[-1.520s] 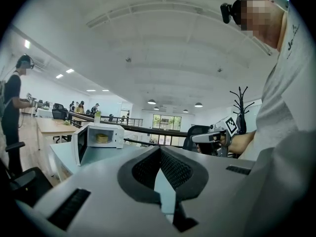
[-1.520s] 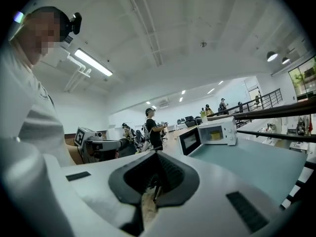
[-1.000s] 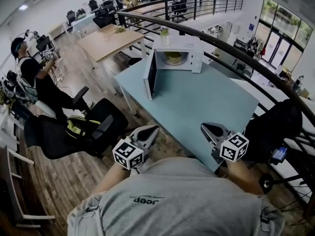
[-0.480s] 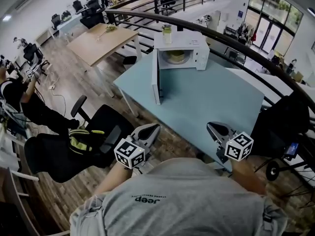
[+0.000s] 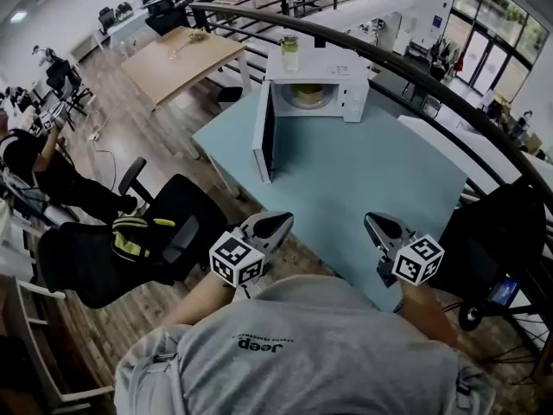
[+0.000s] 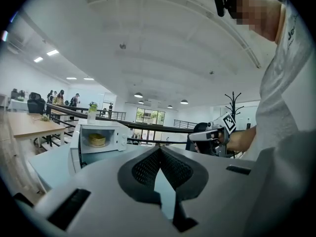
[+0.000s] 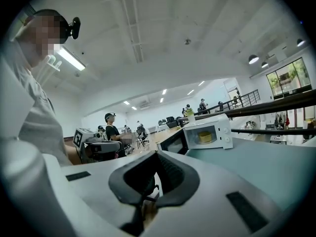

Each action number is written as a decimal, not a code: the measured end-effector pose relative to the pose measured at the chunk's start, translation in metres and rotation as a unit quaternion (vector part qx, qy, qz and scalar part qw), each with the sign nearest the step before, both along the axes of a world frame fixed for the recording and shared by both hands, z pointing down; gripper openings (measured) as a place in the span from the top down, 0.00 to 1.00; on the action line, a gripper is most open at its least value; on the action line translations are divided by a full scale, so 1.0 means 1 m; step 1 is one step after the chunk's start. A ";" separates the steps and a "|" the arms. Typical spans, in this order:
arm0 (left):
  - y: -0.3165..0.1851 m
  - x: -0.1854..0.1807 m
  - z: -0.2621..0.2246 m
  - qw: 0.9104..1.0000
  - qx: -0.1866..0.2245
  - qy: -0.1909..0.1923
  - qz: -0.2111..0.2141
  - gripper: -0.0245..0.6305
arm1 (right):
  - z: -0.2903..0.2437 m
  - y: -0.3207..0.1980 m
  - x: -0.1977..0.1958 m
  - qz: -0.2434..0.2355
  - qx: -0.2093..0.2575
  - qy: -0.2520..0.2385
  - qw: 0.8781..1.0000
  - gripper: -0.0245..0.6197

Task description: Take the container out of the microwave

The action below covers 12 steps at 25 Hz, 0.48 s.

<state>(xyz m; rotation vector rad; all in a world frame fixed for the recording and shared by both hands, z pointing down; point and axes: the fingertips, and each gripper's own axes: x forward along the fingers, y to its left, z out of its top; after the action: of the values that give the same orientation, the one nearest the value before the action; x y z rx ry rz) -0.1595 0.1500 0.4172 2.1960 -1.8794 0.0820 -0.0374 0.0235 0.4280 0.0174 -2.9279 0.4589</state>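
Observation:
A white microwave (image 5: 313, 83) stands at the far end of a light-blue table (image 5: 363, 180), its door (image 5: 263, 135) swung open to the left. Inside it sits a yellow container (image 5: 304, 97), which also shows in the left gripper view (image 6: 97, 140) and the right gripper view (image 7: 205, 137). My left gripper (image 5: 275, 226) is shut and empty, held off the table's near left corner. At the near edge my right gripper (image 5: 378, 224) is also shut with nothing in it. Both point toward the microwave, far short of it.
A clear bottle (image 5: 289, 52) stands on top of the microwave. A black office chair (image 5: 168, 232) stands left of the table's near corner. A dark curved railing (image 5: 432, 80) runs behind the table. A wooden table (image 5: 177, 59) and a seated person (image 5: 39, 167) are off to the left.
Both grippers have come forward toward the table's near edge, and the table and microwave look slightly closer. The jaws stay shut; the microwave door stays open.

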 end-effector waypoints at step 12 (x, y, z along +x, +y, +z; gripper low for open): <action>-0.137 0.066 0.002 0.999 -0.031 -0.024 0.008 0.95 | 0.020 -0.099 0.040 -0.025 -0.014 -0.023 0.999 0.94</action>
<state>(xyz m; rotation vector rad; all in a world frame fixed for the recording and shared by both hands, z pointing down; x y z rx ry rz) -0.0934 0.0135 0.4190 2.1864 -1.8569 0.1947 0.0027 -0.0755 0.4480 -0.0693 -2.9581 0.4980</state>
